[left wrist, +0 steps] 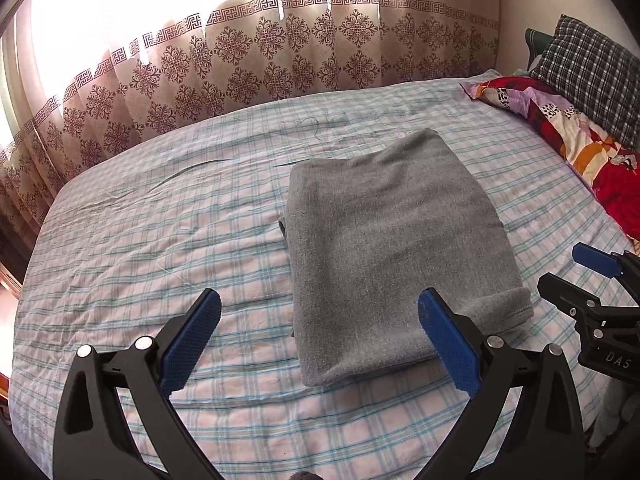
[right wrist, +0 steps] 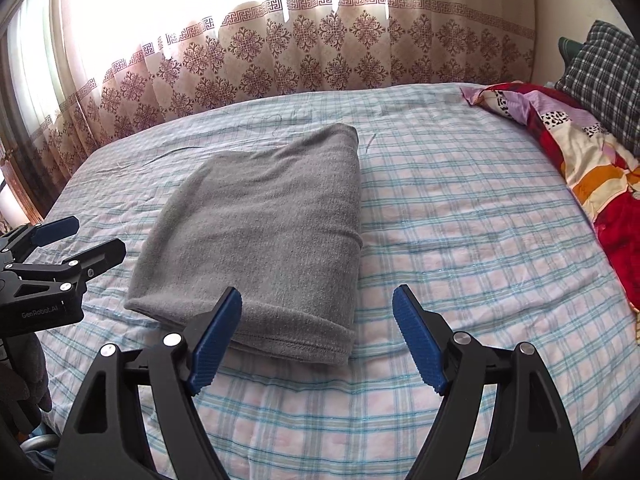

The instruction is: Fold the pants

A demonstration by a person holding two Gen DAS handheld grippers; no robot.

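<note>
The grey pants [left wrist: 396, 248] lie folded into a compact rectangle on the plaid bed sheet [left wrist: 160, 240], with the hemmed edge toward me. They also show in the right wrist view [right wrist: 264, 224]. My left gripper [left wrist: 320, 308] is open and empty, held above the bed just in front of the pants' near left edge. My right gripper [right wrist: 318, 304] is open and empty, in front of the pants' near right corner. Each gripper shows in the other's view: the right one [left wrist: 572, 268] at the right edge, the left one [right wrist: 84, 236] at the left edge, both open.
A patterned curtain [left wrist: 240, 64] hangs along the far side of the bed. A colourful patchwork quilt [left wrist: 568, 128] and a checked pillow [left wrist: 592, 68] lie at the right end. The bed's near edge [right wrist: 320, 440] is just below the grippers.
</note>
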